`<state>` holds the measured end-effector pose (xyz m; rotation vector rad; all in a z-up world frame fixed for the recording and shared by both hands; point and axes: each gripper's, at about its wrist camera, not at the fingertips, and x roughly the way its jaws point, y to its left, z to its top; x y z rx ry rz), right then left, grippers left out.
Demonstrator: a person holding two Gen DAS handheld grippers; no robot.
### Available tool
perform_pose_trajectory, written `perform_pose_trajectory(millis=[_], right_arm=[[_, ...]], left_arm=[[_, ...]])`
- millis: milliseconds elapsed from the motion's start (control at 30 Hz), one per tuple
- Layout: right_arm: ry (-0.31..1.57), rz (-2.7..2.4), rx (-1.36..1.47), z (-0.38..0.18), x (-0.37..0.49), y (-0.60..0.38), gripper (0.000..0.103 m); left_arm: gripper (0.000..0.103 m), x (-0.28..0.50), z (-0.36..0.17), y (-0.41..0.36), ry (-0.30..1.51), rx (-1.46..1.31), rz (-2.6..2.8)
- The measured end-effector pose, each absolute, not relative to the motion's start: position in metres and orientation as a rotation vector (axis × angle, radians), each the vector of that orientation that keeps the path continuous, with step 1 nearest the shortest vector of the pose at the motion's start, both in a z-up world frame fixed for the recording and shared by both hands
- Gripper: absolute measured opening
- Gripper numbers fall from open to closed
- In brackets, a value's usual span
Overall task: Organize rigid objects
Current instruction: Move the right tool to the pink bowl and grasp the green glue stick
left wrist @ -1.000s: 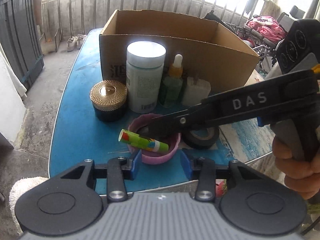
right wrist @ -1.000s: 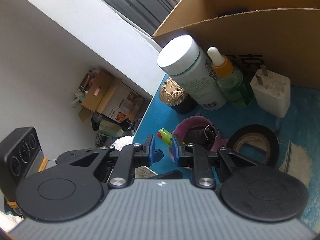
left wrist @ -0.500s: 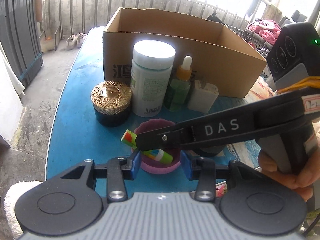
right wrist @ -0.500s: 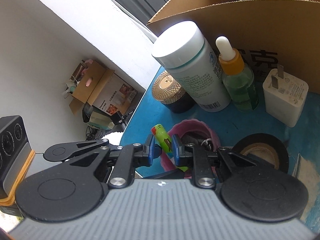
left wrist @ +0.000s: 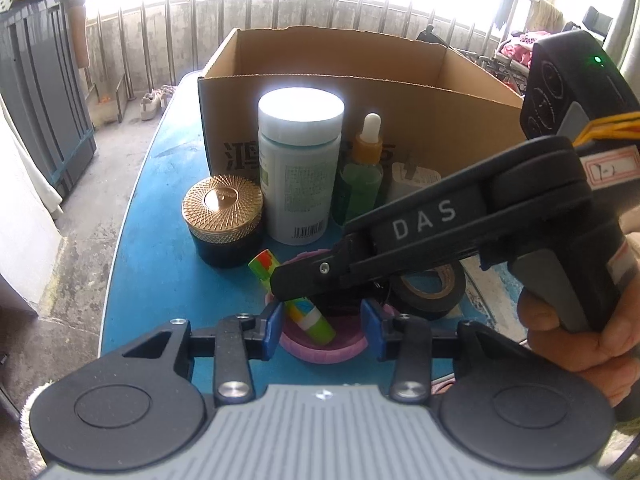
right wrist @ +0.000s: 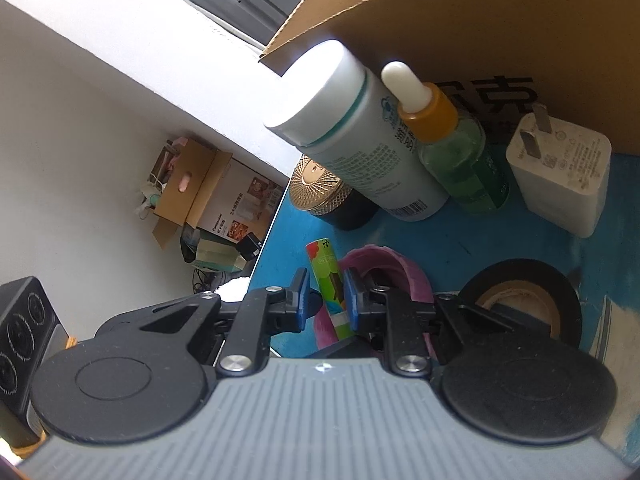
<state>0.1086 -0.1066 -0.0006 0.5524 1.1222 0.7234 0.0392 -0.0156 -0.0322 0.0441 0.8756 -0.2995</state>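
Two hand-held grippers meet at one pink cup [left wrist: 320, 350] on the blue surface [left wrist: 152, 280]. The left hand-held gripper [left wrist: 318, 330] straddles the cup; we cannot tell whether its pads press the wall or only flank it. The right hand-held gripper [right wrist: 323, 300] is clenched on a striped tube [right wrist: 326, 280], which leans in the cup with its upper end over the rim.

We judge three risks:
- The tube is round and smooth. A grasp near one end can let it pivot or slip out.
- If the tube catches the rim on the way out, the light cup can tip toward the black tape roll [left wrist: 430, 290] just beside it.
- The white bottle [left wrist: 300, 168], dropper bottle [left wrist: 362, 172] and gold-lidded jar [left wrist: 224, 220] stand close behind. A wide swing toward the cardboard box [left wrist: 360, 92] can knock them over.

Compared with one second ago, the right hand-held gripper sits lower and has the tube between its pads, where it was short of the tube before. The left hand-held gripper holds the same place.
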Motion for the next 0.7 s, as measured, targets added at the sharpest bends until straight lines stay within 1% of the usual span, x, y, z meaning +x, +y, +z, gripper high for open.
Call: perform_pose_trajectory(millis=[100,133,167,233,300,367,500,667,700], right_arm=[[1.118,0.718,0.568,-0.001,0.106,-0.11,0.016],[1.117,0.719,0.579,-0.001,0.105,-0.112,0.014],[1.117,0.732,0.604,-0.002,0.105,-0.114,0.006],[1.12,0.76,0.66,-0.002,0.105,-0.12,0.006],[1.108,0.749,0.63,0.001,0.102,-0.12,0.006],[1.112,0.726,0.607,0.001,0.1,-0.118,0.008],[1.091,0.689,0.592,0.005,0.097,-0.122,0.009],[1.057,0.65,0.557,0.012,0.1,-0.125,0.023],[1.058,0.649,0.551,0.012,0.102,-0.124,0.023]], left_arm=[[0.036,0.038,-0.031,-0.016,0.87,0.048,-0.29],[0.035,0.038,-0.03,-0.015,0.87,0.04,-0.291],[0.032,0.038,-0.029,-0.014,0.868,0.032,-0.295],[0.025,0.039,-0.028,-0.013,0.879,0.012,-0.311],[0.017,0.039,-0.029,-0.013,0.887,-0.003,-0.332],[0.017,0.039,-0.03,-0.016,0.9,-0.005,-0.329],[0.017,0.039,-0.031,-0.017,0.907,-0.001,-0.306],[0.018,0.039,-0.031,-0.015,0.903,0.02,-0.279],[0.018,0.04,-0.032,-0.016,0.907,0.027,-0.274]])
